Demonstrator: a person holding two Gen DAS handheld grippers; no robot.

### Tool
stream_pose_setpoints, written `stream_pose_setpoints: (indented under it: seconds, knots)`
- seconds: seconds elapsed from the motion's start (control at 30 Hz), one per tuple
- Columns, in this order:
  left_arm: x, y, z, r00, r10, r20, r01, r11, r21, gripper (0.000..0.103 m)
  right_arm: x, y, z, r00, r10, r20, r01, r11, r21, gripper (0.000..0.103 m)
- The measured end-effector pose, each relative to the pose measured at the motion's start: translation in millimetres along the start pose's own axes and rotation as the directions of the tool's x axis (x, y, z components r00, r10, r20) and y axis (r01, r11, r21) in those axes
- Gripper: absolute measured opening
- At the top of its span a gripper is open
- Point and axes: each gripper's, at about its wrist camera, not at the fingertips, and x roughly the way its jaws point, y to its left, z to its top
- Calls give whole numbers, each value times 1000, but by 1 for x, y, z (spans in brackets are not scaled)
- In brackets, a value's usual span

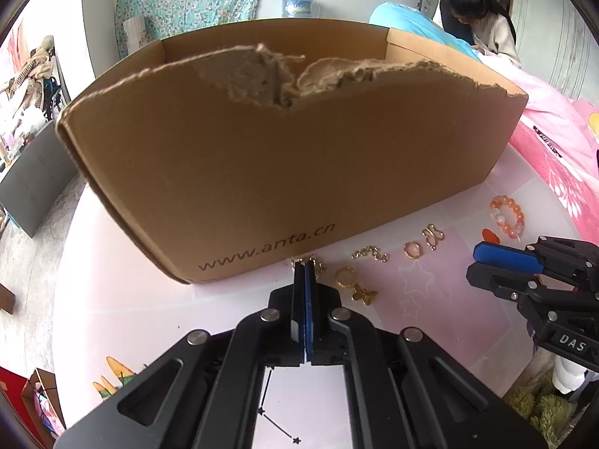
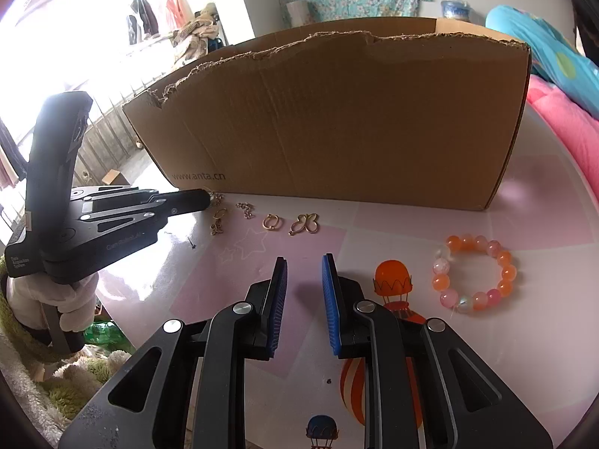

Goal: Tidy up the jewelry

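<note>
While the left gripper, jaws pressed together on a gold chain at lower centre, touches the box base, the right gripper waits with jaws apart. Rightward, rings, charms and bead bracelet lie on the table; sorting seems barely begun.

We note a matt brown cardboard box, its top edge torn rough. The glossy tabletop reflects light. We log shiny gold metal rings and glassy orange beads.
</note>
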Motion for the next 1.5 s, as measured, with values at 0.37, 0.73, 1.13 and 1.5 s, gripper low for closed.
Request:
stream_pose_setpoints:
  seconds: [0.37,0.73,1.13,1.5]
  knots:
    - [-31,16,-11,993,-119,18,120,992,-48,0,-4,-6,-2,1000,18,-2,-18,999,32,19]
    - [1,23,5,991,-134,-8,127,955,-267,32,-7,-6,-2,1000,10,-4,-10,999,36,19]
    - [8,-4,12,997,79,-1,-76,961,-267,31,-7,-8,-5,1000,15,7,-15,999,39,19]
    - [3,-11,1,983,183,14,-178,972,-153,2,-11,-8,-10,1000,12,17,-13,999,38,19]
